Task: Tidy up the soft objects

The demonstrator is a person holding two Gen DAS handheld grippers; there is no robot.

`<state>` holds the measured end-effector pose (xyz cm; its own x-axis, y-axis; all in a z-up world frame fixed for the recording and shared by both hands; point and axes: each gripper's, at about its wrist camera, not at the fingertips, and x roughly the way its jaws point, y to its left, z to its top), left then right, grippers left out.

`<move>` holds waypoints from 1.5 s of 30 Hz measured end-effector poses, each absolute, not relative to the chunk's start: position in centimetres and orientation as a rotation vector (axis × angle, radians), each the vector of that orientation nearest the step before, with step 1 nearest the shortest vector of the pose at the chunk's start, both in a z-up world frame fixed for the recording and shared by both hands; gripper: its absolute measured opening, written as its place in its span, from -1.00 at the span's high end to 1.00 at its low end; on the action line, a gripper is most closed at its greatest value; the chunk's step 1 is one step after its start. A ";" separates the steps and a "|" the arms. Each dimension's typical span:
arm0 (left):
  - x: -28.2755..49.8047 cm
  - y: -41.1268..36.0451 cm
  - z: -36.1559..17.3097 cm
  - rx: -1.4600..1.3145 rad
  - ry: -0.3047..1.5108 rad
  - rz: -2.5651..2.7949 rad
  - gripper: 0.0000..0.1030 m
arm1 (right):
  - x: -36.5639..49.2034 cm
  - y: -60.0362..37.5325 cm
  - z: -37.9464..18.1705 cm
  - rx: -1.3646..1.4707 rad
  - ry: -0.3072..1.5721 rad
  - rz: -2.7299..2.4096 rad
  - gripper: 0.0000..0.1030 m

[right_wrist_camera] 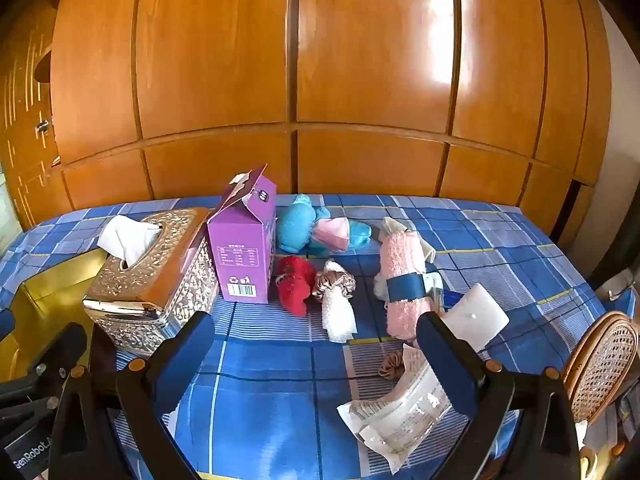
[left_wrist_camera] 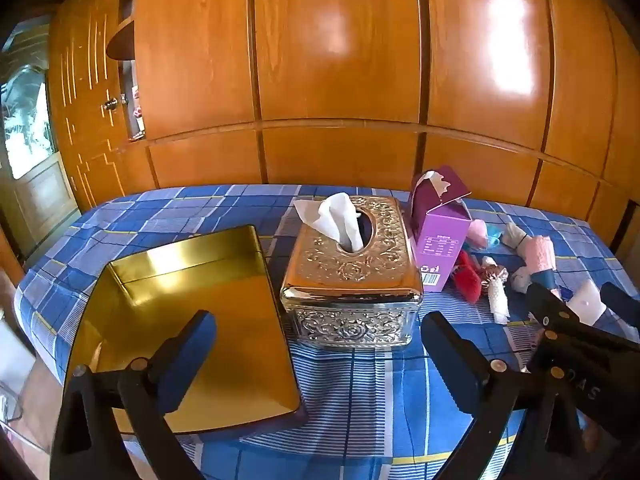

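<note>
Left wrist view: your gold tray (left_wrist_camera: 240, 320) sits bare; tissue box (left_wrist_camera: 352, 272) holds tissues (left_wrist_camera: 332, 216); both your claws gape apart, gripping nothing.

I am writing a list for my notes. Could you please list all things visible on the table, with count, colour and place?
tray: 1, gold, table's left part
tissue box: 1, embossed silver-gold, right of tray, white tissue sticking out
carton: 1, purple, beside tissue box, top open
plush items: a few, turquoise and pink, behind carton's right
red soft item: 1, right of carton
pink towel roll: 1, blue band around it
white pad: 1, near right gripper
plastic packet: 1, clear-white, front
tablecloth: 1, blue checked
left gripper: open, empty
right gripper: open, empty
</note>
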<state>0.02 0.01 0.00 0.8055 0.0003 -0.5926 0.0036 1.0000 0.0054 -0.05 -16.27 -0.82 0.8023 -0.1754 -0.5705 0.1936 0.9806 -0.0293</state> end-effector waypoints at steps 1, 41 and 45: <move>0.1 0.1 0.0 0.009 0.635 -0.005 -0.99 | 0.0 -16.3 -0.9 0.036 0.614 -0.200 -0.99; -0.9 0.7 0.3 0.032 0.616 0.025 -0.99 | -0.4 -15.5 -0.8 0.011 0.599 -0.174 -0.99; -0.9 0.7 0.3 0.033 0.617 0.024 -0.99 | -0.3 -15.5 -0.8 0.010 0.597 -0.176 -0.99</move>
<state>-0.91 0.69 0.29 0.8155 0.0324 -0.5778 -0.0125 0.9992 0.0384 -0.30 -15.51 -0.80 0.8125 -0.1617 -0.5601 0.1677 0.9850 -0.0412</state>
